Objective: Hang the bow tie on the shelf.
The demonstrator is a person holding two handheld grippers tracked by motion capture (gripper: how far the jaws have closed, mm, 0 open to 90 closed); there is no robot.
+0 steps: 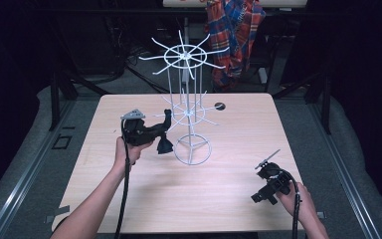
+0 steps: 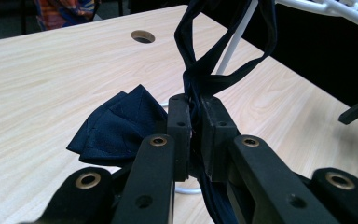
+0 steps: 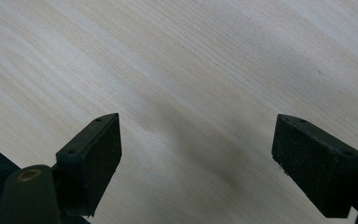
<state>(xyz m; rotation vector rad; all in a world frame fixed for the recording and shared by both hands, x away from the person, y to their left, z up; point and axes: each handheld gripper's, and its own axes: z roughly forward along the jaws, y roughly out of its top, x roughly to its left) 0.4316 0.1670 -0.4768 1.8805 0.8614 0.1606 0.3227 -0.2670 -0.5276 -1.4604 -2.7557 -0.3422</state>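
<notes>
High view, nearest: right tool parked jaws wide and empty over bare bench, well right of the white wire rack. Just left of that rack, left tool clamped tight on a dark fabric strap looped upward, its folded end dangling. Likely snag on rack prongs if pulled sideways, tipping it; open room toward the bench's left edge.
</notes>
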